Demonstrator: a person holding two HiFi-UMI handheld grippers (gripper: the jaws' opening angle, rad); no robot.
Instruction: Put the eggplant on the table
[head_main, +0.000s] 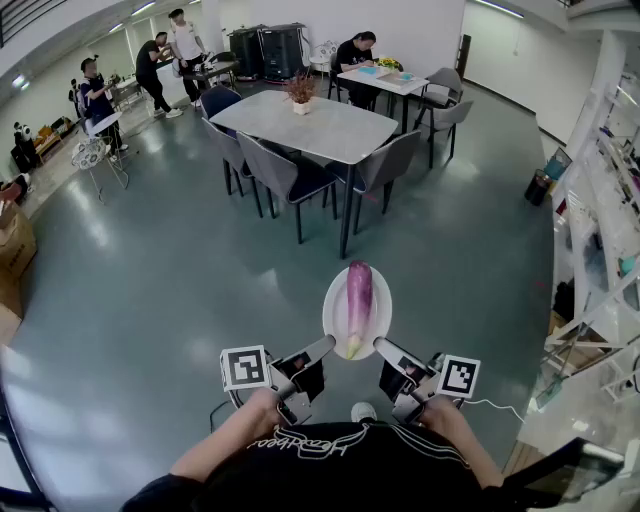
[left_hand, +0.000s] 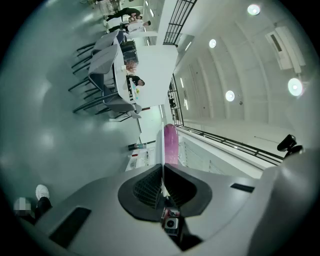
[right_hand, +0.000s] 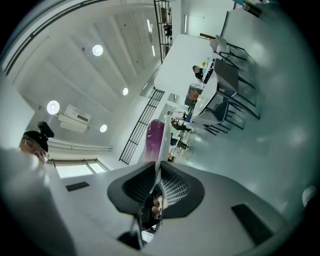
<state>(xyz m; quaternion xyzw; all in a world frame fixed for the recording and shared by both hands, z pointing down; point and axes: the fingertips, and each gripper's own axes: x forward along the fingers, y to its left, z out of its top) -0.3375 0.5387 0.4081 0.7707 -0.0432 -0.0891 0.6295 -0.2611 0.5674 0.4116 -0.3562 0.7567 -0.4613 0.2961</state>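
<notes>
One eggplant (head_main: 359, 300), long and slender, is glossy purple at the far end and fades to a pale tip toward the person. It lies lengthwise on a white plate (head_main: 333, 312) held in the air above the grey floor (head_main: 150, 280). The left gripper (head_main: 328, 346) and right gripper (head_main: 379, 346) each clamp the plate's near rim, jaws closed on its edge. A dining table (head_main: 310, 125) stands well apart ahead.
</notes>
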